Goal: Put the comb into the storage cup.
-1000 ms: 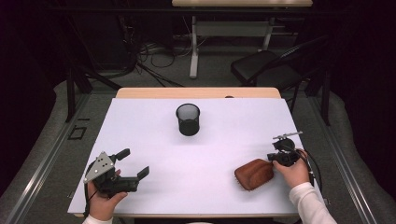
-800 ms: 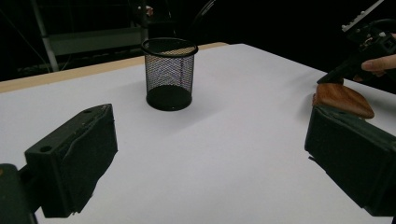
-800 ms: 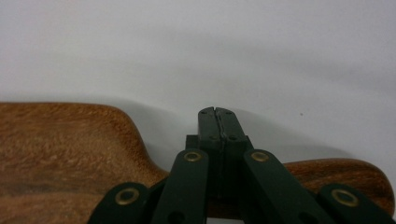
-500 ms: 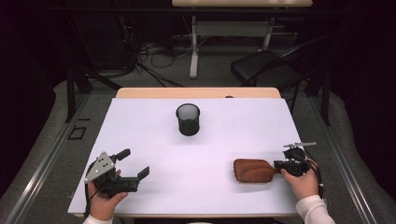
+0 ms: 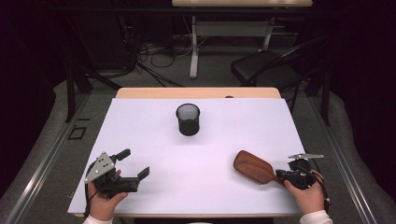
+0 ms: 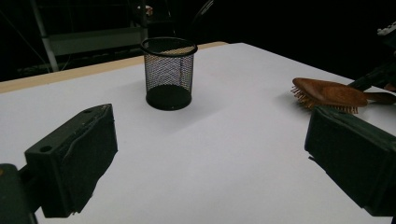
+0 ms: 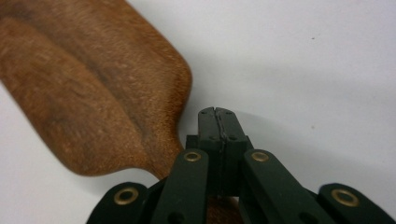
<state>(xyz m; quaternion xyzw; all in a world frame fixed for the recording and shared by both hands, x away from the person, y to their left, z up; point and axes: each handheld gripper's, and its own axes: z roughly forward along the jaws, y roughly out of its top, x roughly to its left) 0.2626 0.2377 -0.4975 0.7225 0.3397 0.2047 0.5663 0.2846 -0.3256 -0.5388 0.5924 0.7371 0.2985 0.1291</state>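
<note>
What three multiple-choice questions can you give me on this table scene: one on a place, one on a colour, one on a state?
1. Where does the mesh cup stand?
A. Toward the far middle of the table
B. At the near left corner
C. On top of the hairbrush

2. What colour is the hairbrush's back?
A. Blue
B. Brown wood
C. White

3. How do the left hand-held gripper's jaws stand?
A. Shut on the cup
B. Shut on the hairbrush
C. Open, with nothing between them

Answers:
1 A: the mesh cup stands alone on the table, toward its far middle.
2 B: the hairbrush shows a brown wooden back.
3 C: the left hand-held gripper has its jaws wide apart over bare table.
</note>
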